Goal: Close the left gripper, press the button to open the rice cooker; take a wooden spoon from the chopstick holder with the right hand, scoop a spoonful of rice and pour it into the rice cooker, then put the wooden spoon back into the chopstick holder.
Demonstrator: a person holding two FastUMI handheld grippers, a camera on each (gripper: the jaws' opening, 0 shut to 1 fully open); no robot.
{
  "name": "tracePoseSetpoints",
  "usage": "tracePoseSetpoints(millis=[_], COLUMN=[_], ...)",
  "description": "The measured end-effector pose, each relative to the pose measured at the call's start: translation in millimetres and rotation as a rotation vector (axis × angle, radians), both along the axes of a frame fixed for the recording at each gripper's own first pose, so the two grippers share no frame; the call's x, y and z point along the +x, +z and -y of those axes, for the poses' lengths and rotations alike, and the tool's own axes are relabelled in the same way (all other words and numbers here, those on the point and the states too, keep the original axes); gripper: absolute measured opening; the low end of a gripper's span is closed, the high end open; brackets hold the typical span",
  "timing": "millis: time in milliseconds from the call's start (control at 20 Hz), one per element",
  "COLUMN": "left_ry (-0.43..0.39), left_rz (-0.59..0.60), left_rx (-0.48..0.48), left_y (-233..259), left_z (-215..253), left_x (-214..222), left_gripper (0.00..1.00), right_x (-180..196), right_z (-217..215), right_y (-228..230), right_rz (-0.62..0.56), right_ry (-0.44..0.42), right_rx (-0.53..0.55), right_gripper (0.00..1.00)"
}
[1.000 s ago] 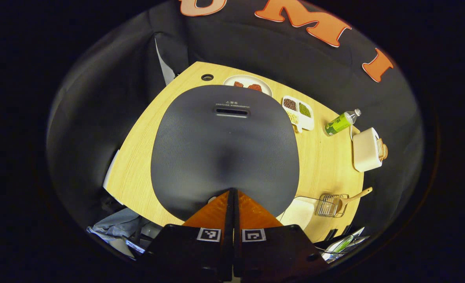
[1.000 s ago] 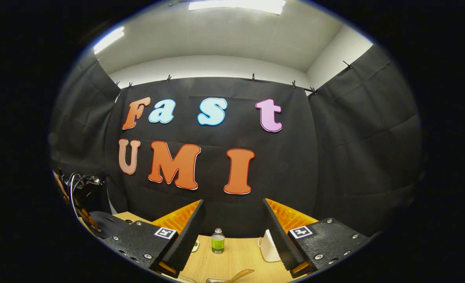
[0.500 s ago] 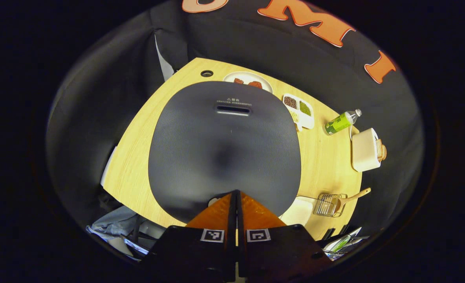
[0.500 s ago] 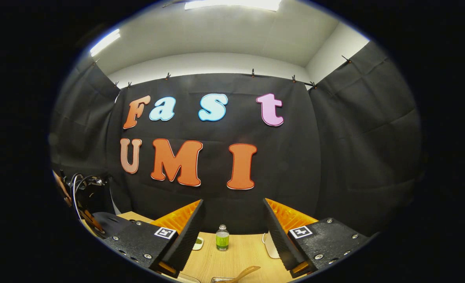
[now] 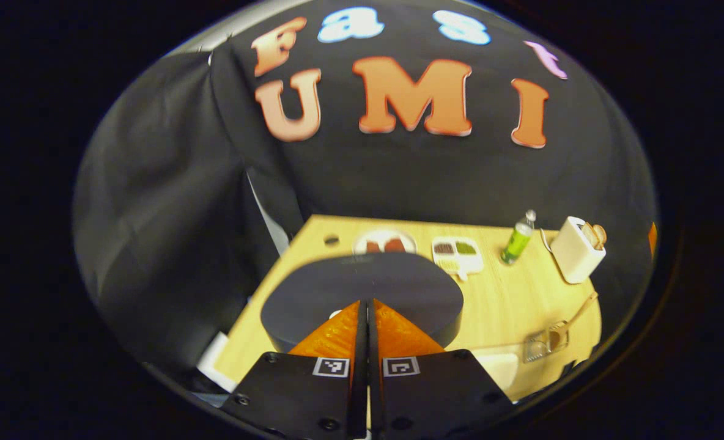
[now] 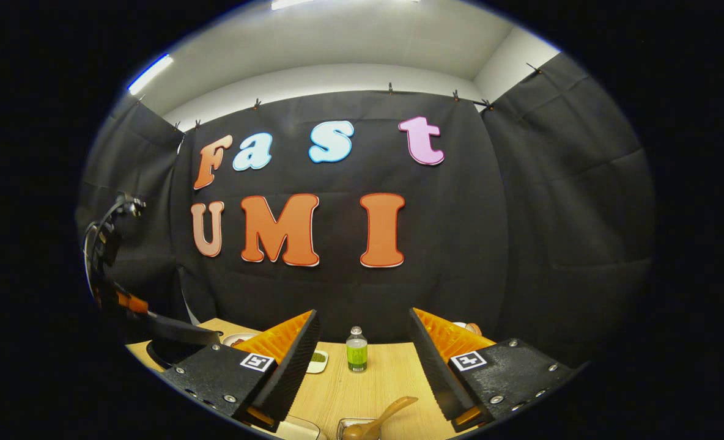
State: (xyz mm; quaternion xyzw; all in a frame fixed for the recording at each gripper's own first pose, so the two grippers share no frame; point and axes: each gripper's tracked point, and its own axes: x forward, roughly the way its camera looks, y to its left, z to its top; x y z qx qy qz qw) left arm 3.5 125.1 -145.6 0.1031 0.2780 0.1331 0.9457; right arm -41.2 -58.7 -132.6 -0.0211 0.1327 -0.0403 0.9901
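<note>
The rice cooker point(image 5: 362, 293) sits at the near left of the wooden table point(image 5: 509, 305), its dark lid rising in the right gripper view; writing on the lid is too blurred to read. Behind the cooker, a white plate point(image 5: 384, 242) holds reddish pieces, and beside it a divided white dish point(image 5: 458, 253) holds brown and green grains. Right of the cooker, a wire chopstick holder point(image 5: 545, 342) holds the wooden spoon point(image 6: 377, 420). A green-labelled bottle point(image 6: 356, 349) stands further back. The left gripper point(image 5: 367, 311) has its fingers pressed together over the cooker; the right gripper point(image 6: 362, 360) is spread wide, holding nothing
</note>
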Motion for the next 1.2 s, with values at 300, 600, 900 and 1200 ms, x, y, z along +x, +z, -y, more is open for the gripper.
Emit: tracePoseSetpoints(millis=[300,600,900,1200], left_ry=[-0.031,-0.021,-0.015,-0.01], left_rz=[0.201,0.189,0.179,0.148], left_rx=[0.089,0.112,0.128,0.138], left_y=[62.8,56.4,50.5,42.9], left_z=[21.2,27.8,33.6,36.2], left_x=[4.0,-2.3,-7.4,-12.6], left_gripper=[0.09,0.1,0.1,0.1], right_x=[-4.3,-23.0,-46.7,-54.3], right_z=[12.0,28.9,44.7,39.3], right_y=[-36.5,-108.8,-192.0,-248.9], right_rz=[-0.089,-0.255,-0.437,-0.566], right_ry=[-0.035,-0.107,-0.224,-0.229], right_rx=[0.065,0.148,0.276,0.329], right_gripper=[0.89,0.86,0.8,0.71])
